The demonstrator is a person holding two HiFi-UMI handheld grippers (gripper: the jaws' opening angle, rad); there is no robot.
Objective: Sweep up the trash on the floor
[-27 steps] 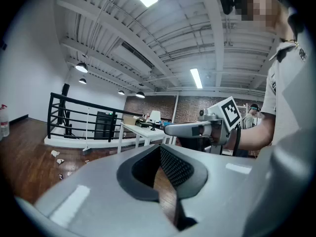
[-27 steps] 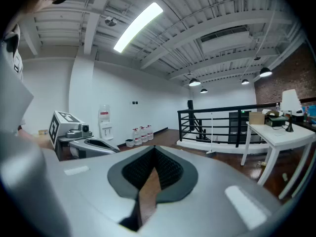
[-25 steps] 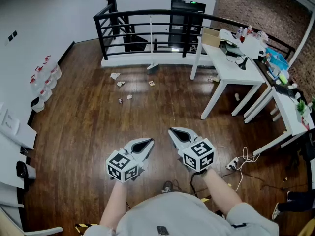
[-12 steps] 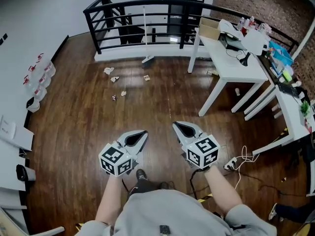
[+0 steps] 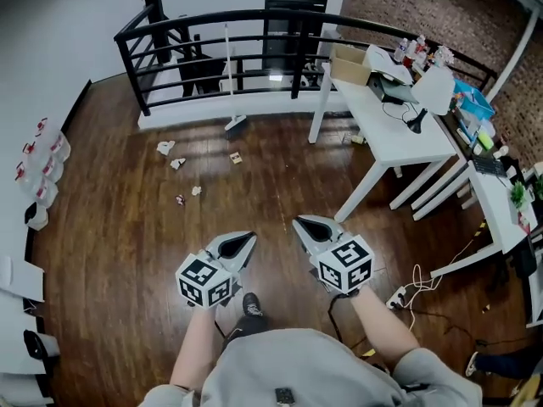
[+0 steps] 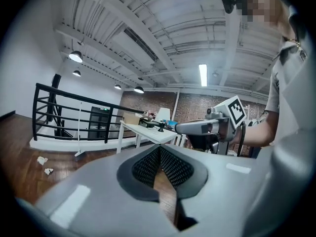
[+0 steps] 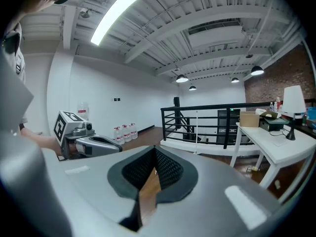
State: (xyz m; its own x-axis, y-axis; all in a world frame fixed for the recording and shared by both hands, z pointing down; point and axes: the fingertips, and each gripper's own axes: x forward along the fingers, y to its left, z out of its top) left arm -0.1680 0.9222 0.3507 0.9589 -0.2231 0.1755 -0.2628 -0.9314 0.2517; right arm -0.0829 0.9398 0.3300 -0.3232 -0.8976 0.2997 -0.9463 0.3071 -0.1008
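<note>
Several scraps of paper trash [image 5: 176, 164] lie scattered on the dark wood floor, ahead and to the left; two scraps [image 6: 44, 164] show low at the left of the left gripper view. A white-handled broom [image 5: 231, 83] leans against the black railing [image 5: 229, 32] beyond them. My left gripper [image 5: 248, 240] and right gripper [image 5: 300, 225] hover side by side above the floor near my body, both shut and empty, pointing toward the railing. Each gripper view shows the other gripper [image 6: 197, 128] [image 7: 94, 143] alongside.
A white table [image 5: 386, 117] with a cardboard box, a lamp and clutter stands ahead right, with a second table [image 5: 496, 202] beyond it. Water jugs [image 5: 38, 168] line the left wall. A power strip and cables [image 5: 407, 287] lie on the floor at right.
The whole view has shifted: the trash, broom and railing have slid left and a little nearer. Both grippers stay shut, side by side in front of my body.
</note>
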